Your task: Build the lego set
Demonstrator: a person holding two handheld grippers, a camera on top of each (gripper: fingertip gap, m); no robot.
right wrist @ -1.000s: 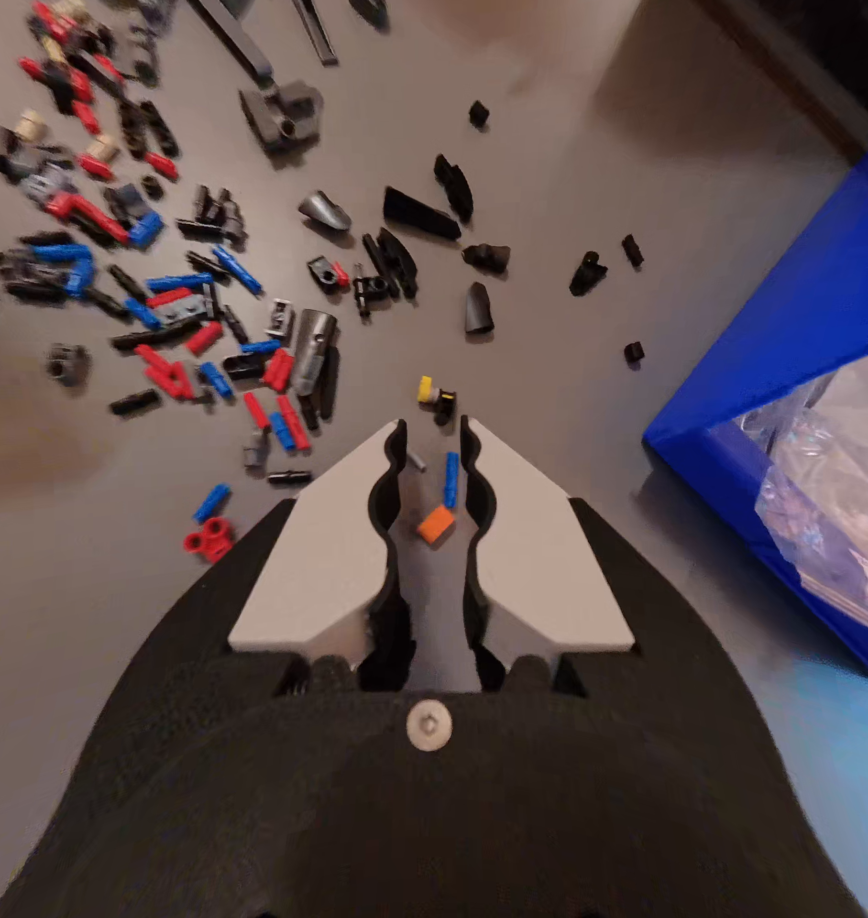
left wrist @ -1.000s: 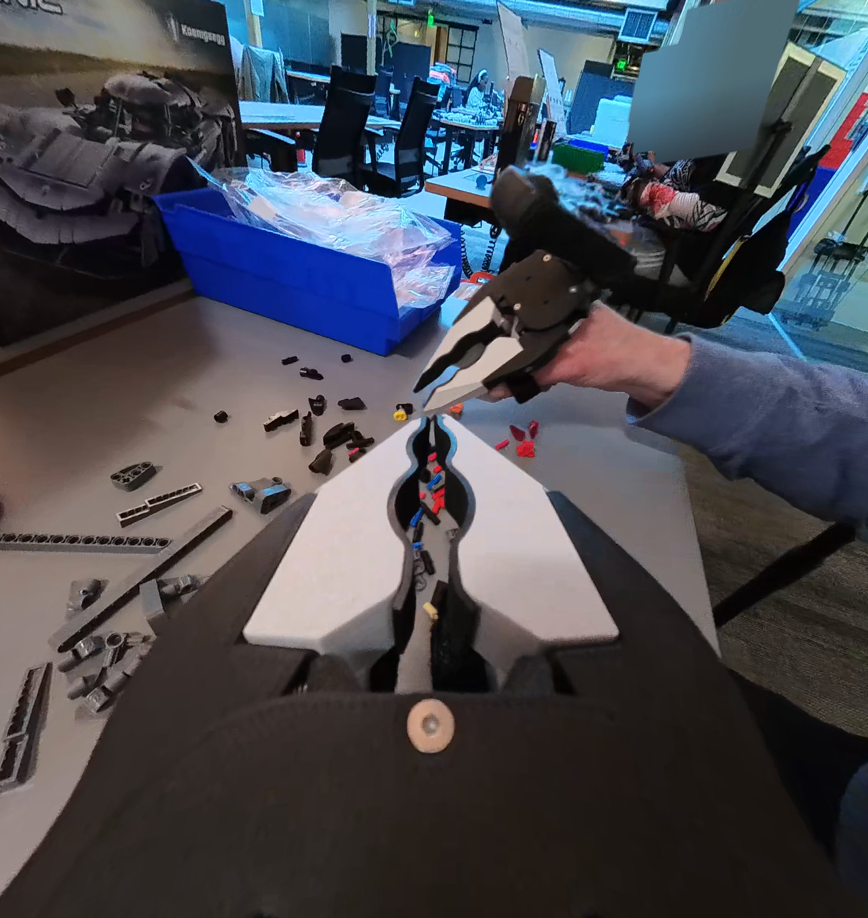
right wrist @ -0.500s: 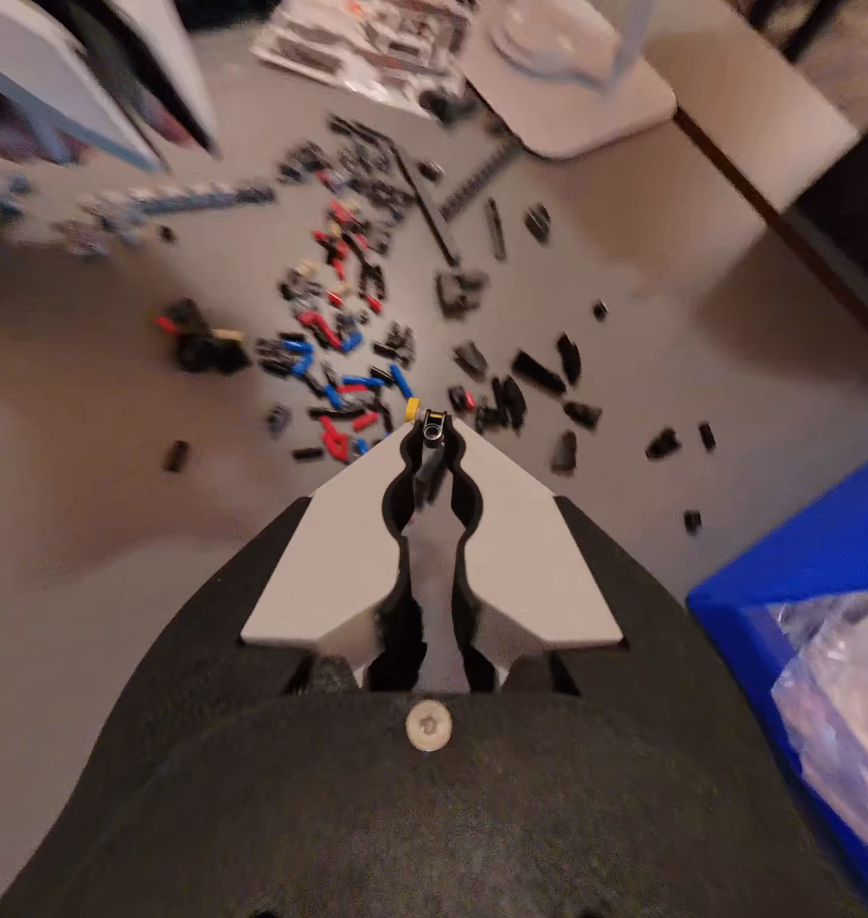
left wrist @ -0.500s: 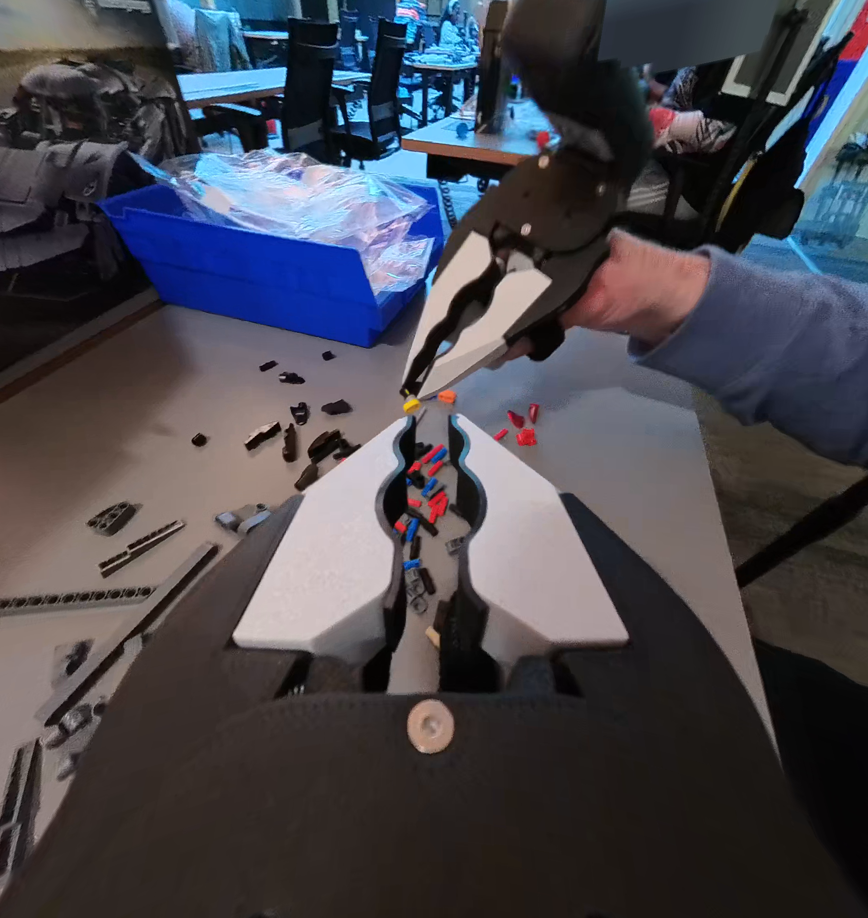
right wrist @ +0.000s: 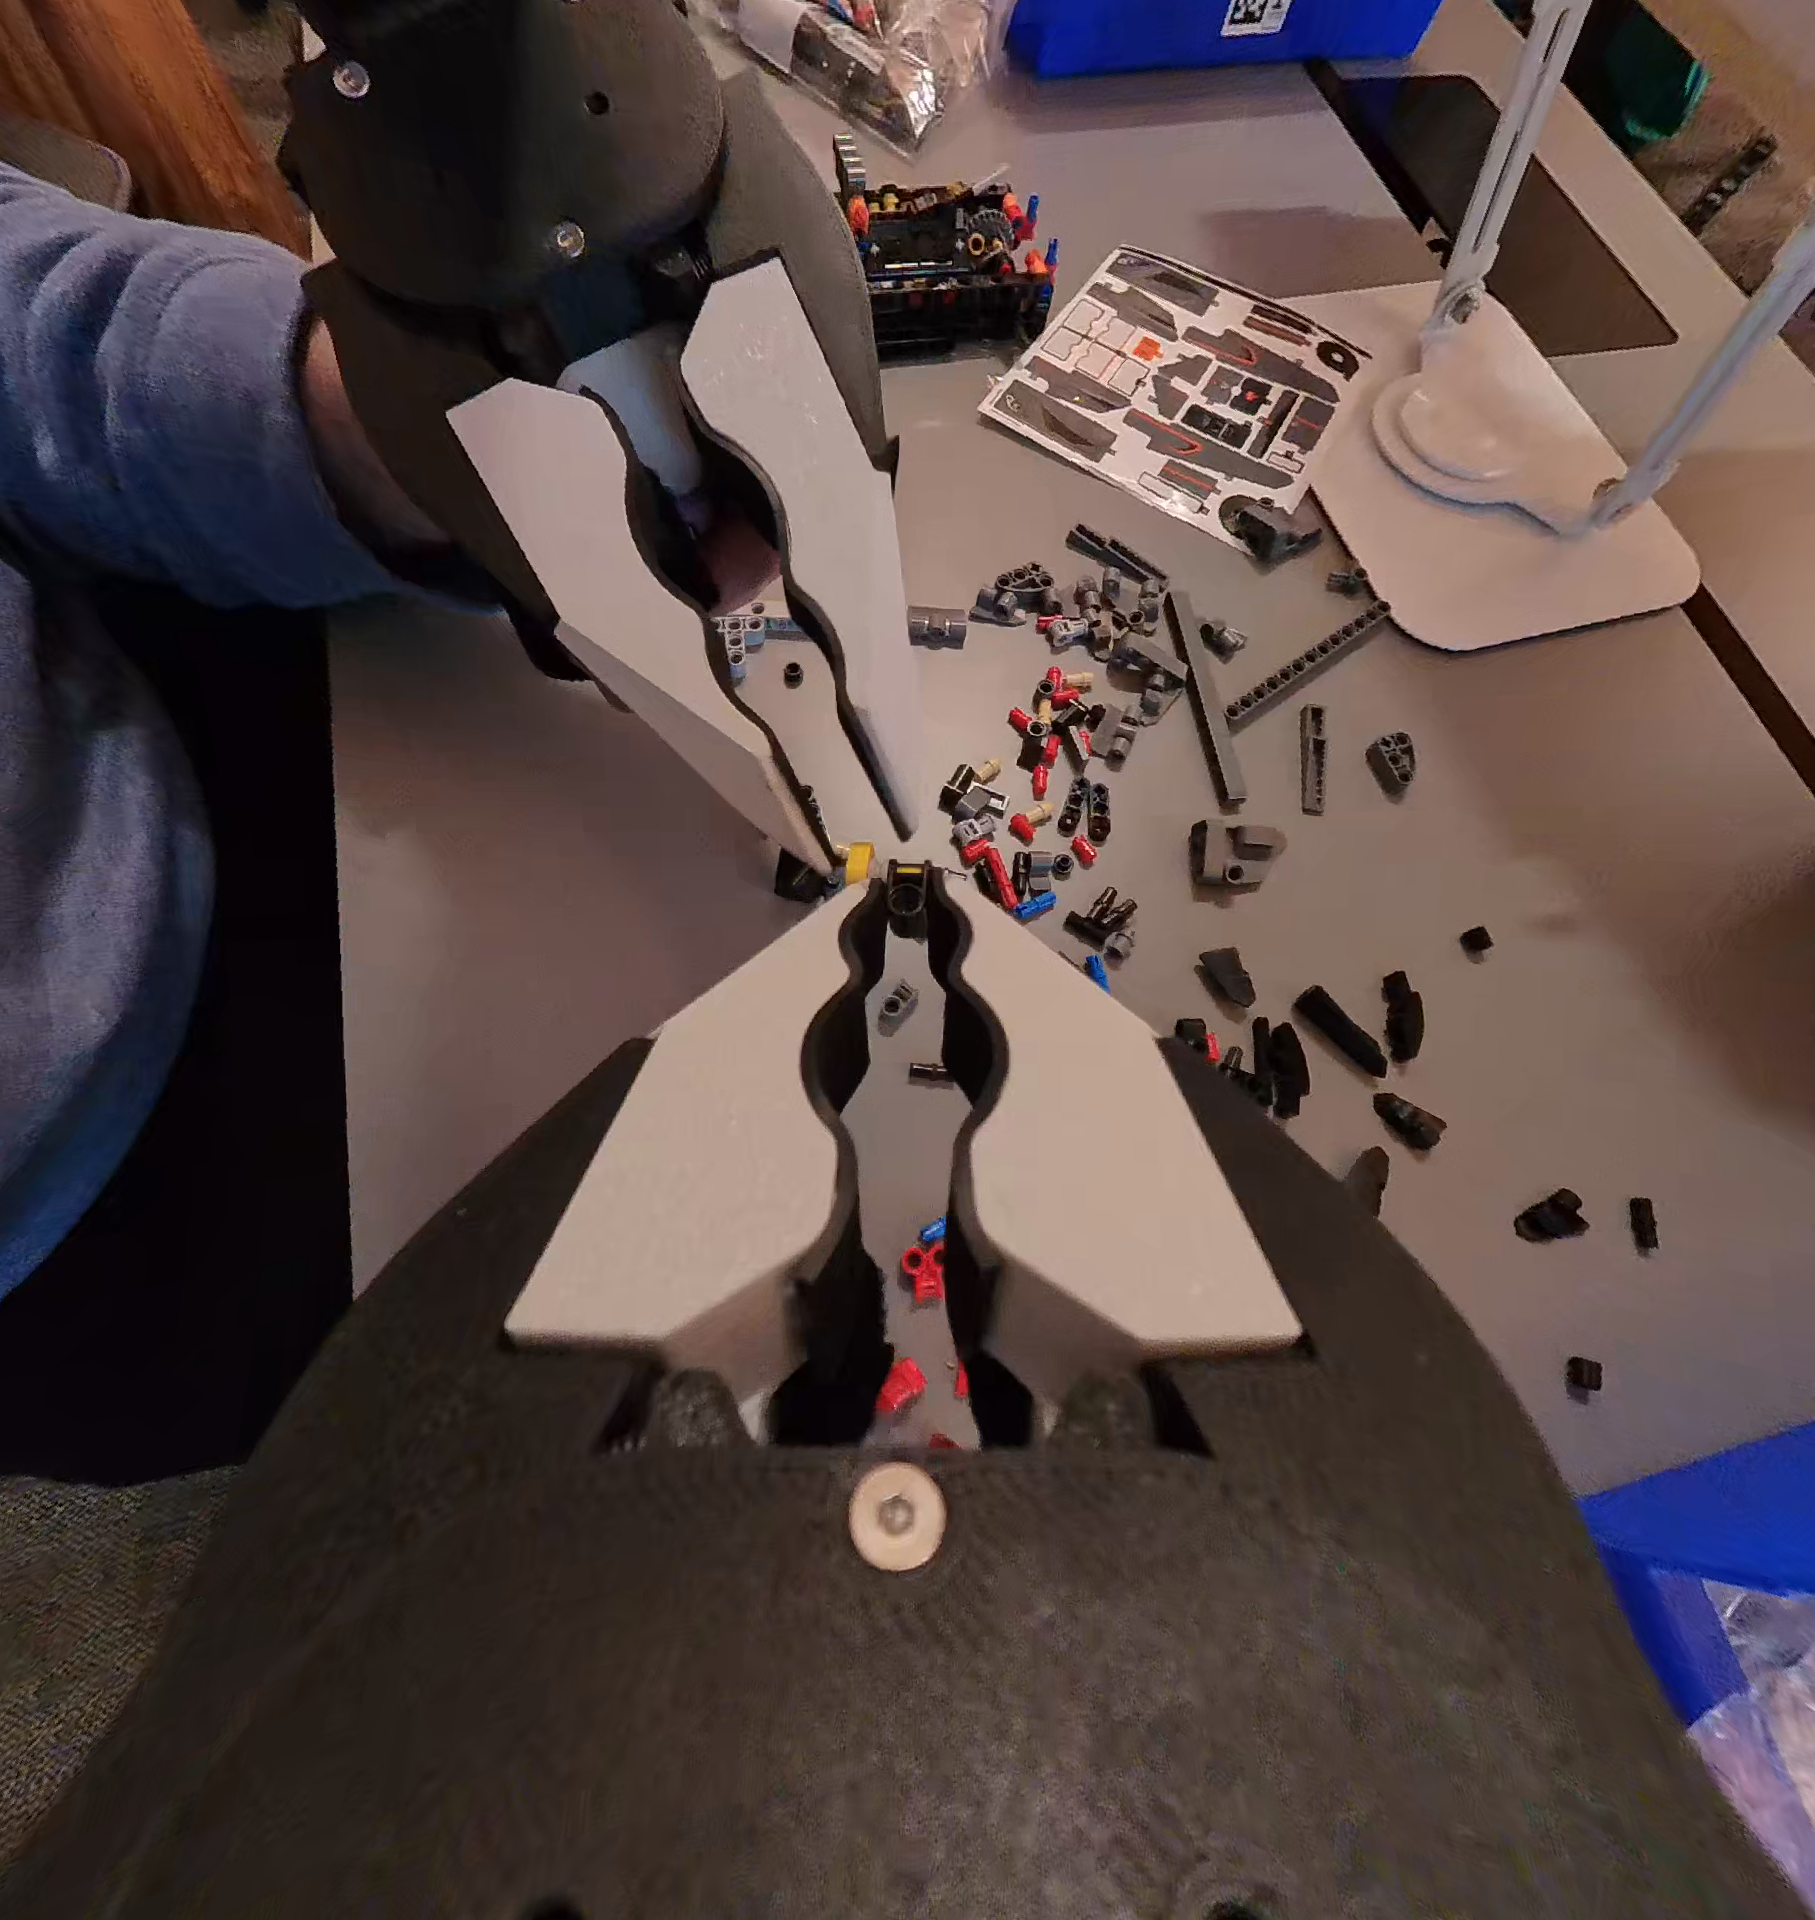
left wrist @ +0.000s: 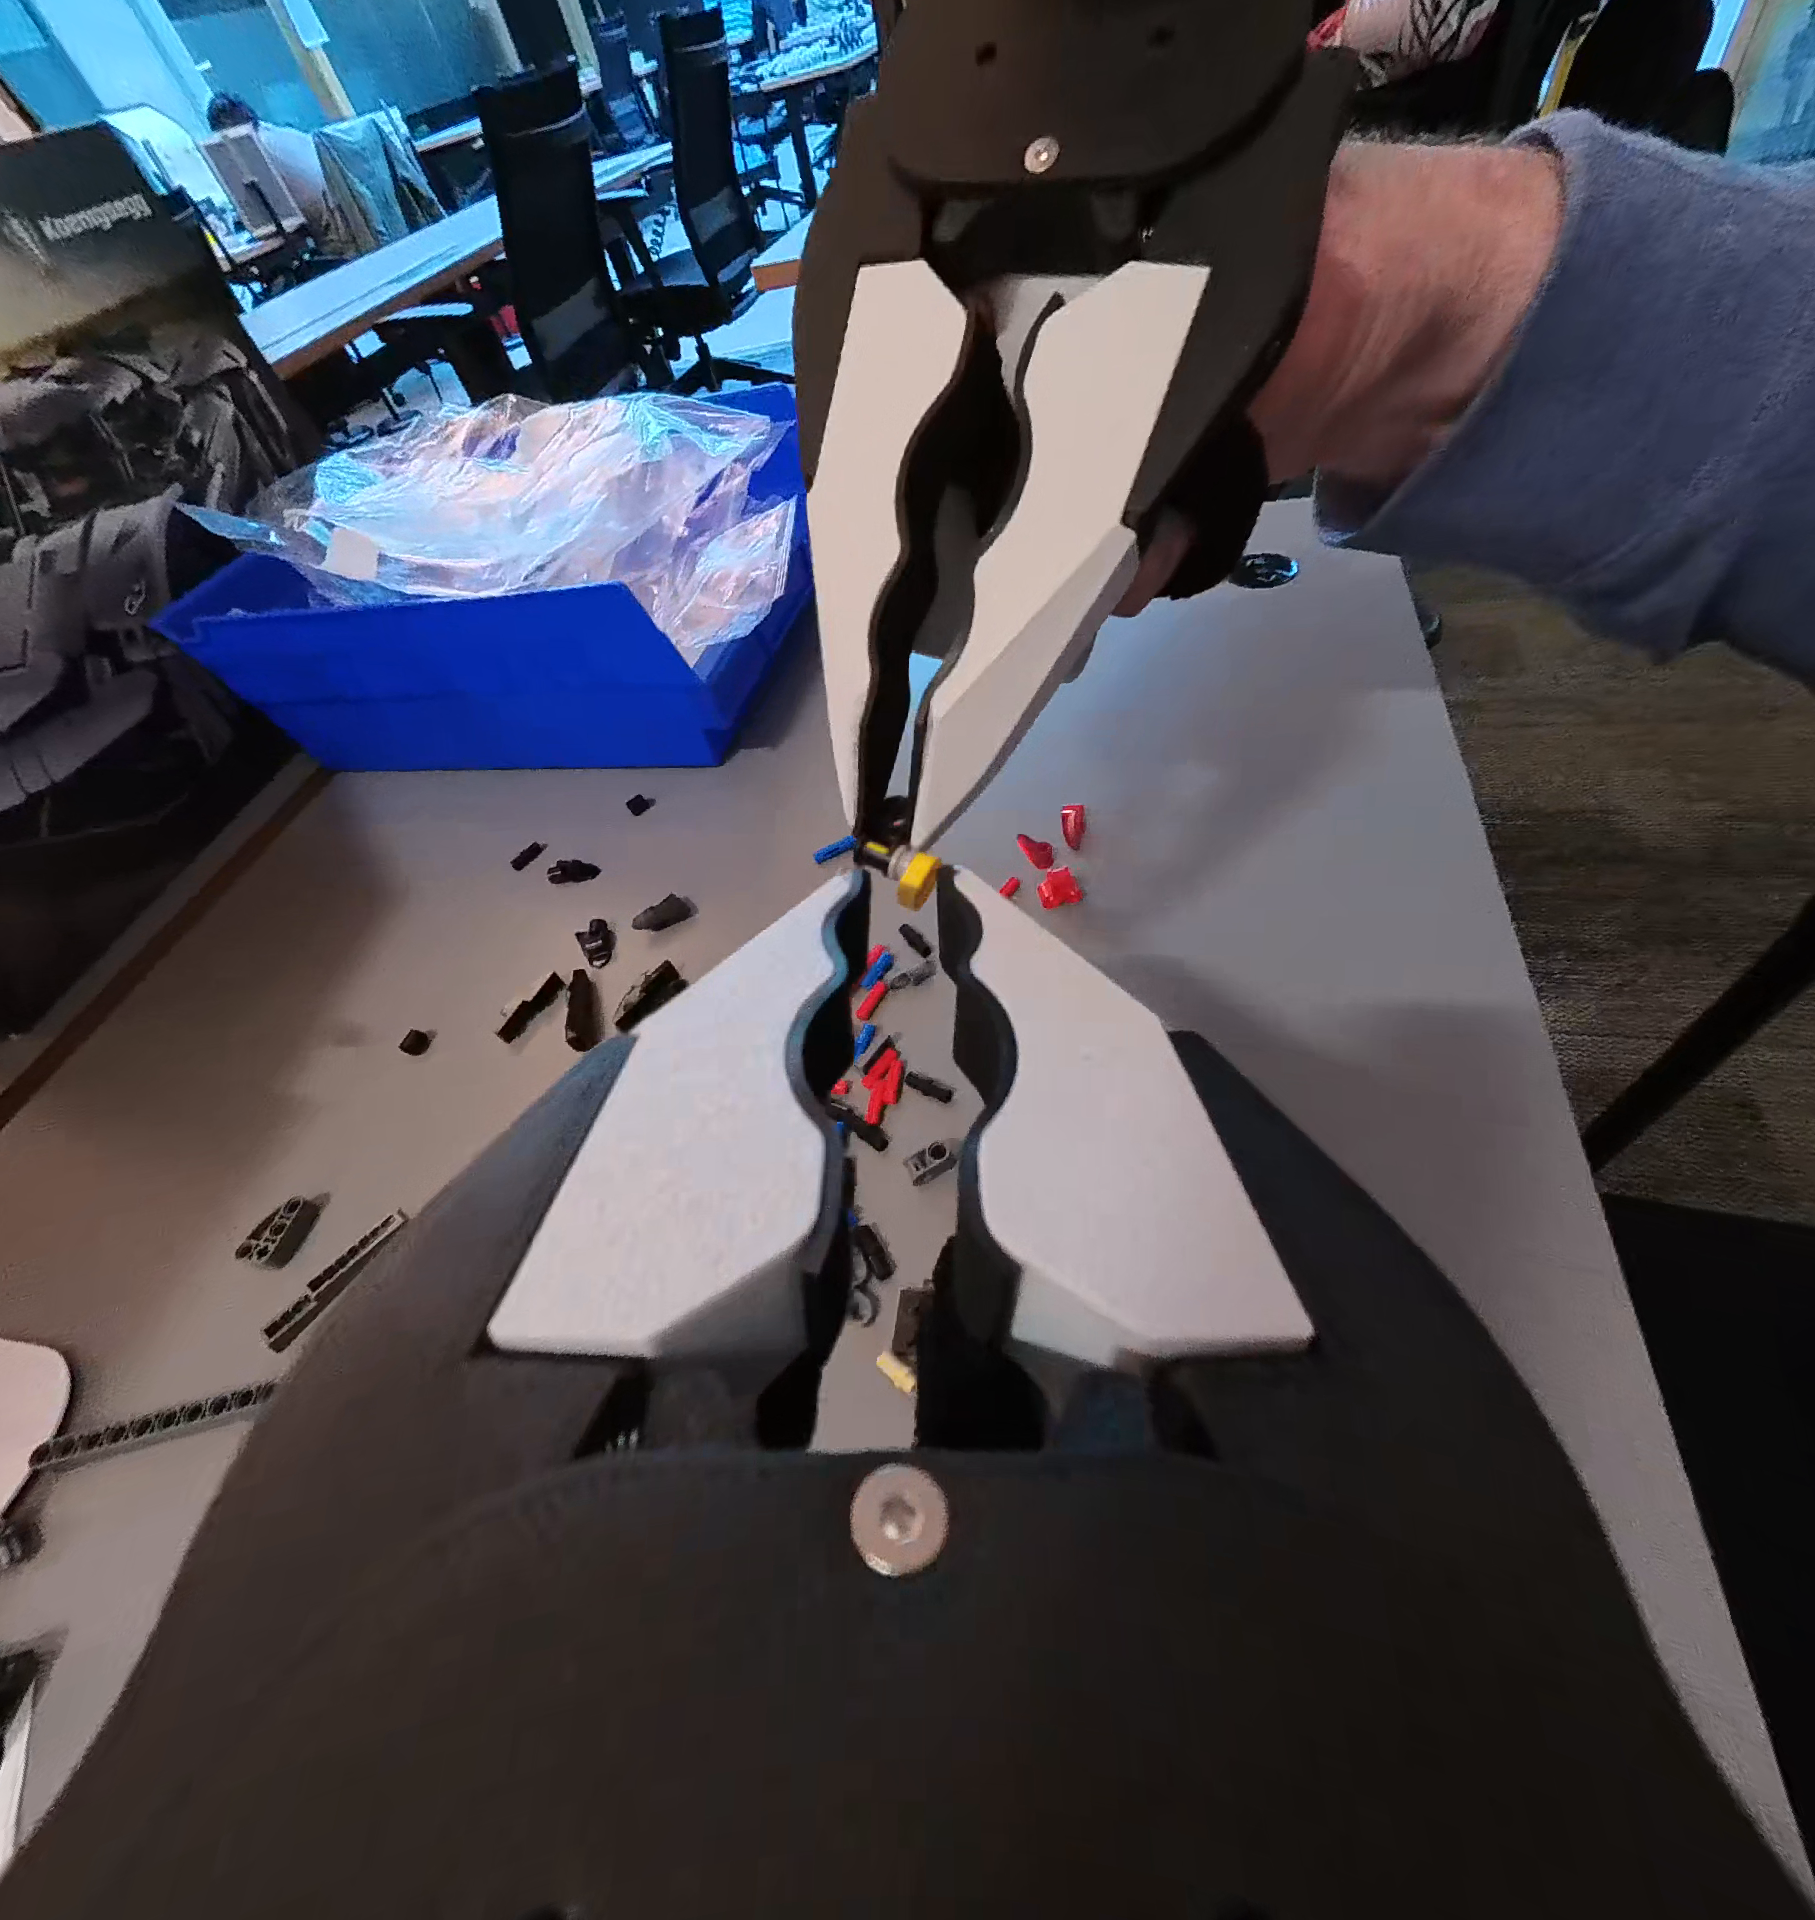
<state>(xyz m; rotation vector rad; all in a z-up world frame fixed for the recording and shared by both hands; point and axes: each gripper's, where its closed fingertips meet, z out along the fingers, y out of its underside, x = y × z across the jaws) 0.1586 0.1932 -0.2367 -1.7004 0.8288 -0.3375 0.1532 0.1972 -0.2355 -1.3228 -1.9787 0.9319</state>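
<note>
- My right gripper (right wrist: 905,902) has its jaws clamped on a small black-and-yellow piece (right wrist: 904,888).
- My left gripper (left wrist: 898,888) has its jaws parted, empty.
- Partly built block (right wrist: 950,260) at 12 o'clock on the desk (right wrist: 529,862); loose parts (right wrist: 1079,748) at 1 o'clock: I judge most of the build remains.

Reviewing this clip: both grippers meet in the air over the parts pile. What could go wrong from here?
1. The right gripper pinches the small black piece with a yellow end only at its fingertips; it may twist or pop out when pushed.
2. The left gripper is open around the yellow end, so closing off-centre could knock the piece loose.
3. A dropped piece would likely land among the loose parts on the table and be hard to find.
</note>
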